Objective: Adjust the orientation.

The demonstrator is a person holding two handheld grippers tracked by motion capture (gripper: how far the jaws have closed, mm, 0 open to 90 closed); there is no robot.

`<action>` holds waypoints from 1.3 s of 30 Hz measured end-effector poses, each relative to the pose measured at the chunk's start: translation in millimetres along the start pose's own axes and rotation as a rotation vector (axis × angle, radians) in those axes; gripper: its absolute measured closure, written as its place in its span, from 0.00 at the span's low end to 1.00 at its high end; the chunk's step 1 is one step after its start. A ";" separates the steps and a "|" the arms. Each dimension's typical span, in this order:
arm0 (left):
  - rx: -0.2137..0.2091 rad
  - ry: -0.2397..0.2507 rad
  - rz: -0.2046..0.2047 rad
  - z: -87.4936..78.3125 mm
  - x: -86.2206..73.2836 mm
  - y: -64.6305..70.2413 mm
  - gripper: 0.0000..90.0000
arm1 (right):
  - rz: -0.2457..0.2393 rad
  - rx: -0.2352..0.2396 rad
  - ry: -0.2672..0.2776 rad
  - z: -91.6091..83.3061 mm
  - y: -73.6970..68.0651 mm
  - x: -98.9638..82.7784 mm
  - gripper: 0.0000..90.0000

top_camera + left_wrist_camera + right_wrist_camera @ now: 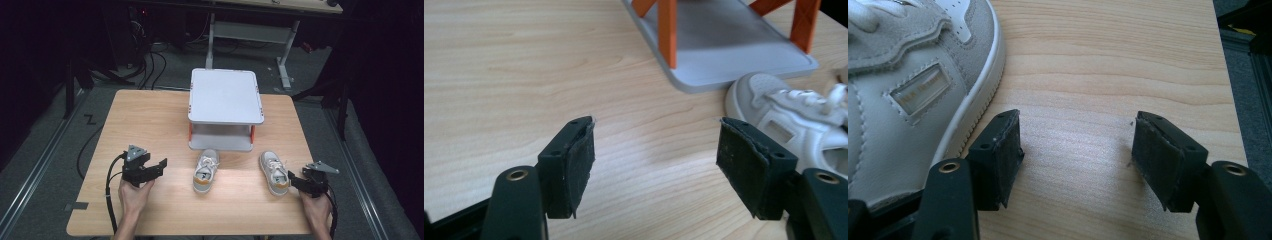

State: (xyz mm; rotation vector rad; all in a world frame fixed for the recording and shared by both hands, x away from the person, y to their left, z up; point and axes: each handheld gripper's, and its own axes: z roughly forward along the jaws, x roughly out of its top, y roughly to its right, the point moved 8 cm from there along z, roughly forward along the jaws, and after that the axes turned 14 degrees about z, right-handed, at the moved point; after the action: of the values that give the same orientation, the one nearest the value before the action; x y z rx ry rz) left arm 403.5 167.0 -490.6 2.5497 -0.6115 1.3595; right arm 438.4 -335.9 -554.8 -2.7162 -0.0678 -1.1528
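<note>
While apart, fingers (pixel 574 165) beside shoes (pixel 206 171).

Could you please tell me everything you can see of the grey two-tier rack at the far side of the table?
The grey two-tier plastic-looking rack stands upright at the far middle of the light wooden table. It has a flat, rimmed top shelf with rounded corners and a lower shelf resting on the tabletop, joined by orange posts, some cross-braced. Both shelves look bare. The white lace-up sneaker with a tan heel lies just before its front edge; whether they touch is unclear.
</note>
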 end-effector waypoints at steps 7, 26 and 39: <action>0.037 -0.034 0.016 13.9 -25.8 -0.7 0.35 | -0.014 0.014 -0.007 -0.3 -1.5 -0.7 0.37; 0.113 -0.135 0.070 35.2 -58.5 -9.8 0.37 | 0.009 0.134 0.111 -48.1 -12.6 14.6 0.59; 0.120 -0.149 0.102 37.2 -58.3 -6.2 0.35 | -0.202 0.213 0.048 -69.0 -61.1 24.6 0.65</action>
State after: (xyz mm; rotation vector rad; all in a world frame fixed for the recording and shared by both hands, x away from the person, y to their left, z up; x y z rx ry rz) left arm 405.3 175.2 -559.5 2.7699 -0.7158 1.2816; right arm 399.6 -289.9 -480.7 -2.5366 -0.4415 -1.1869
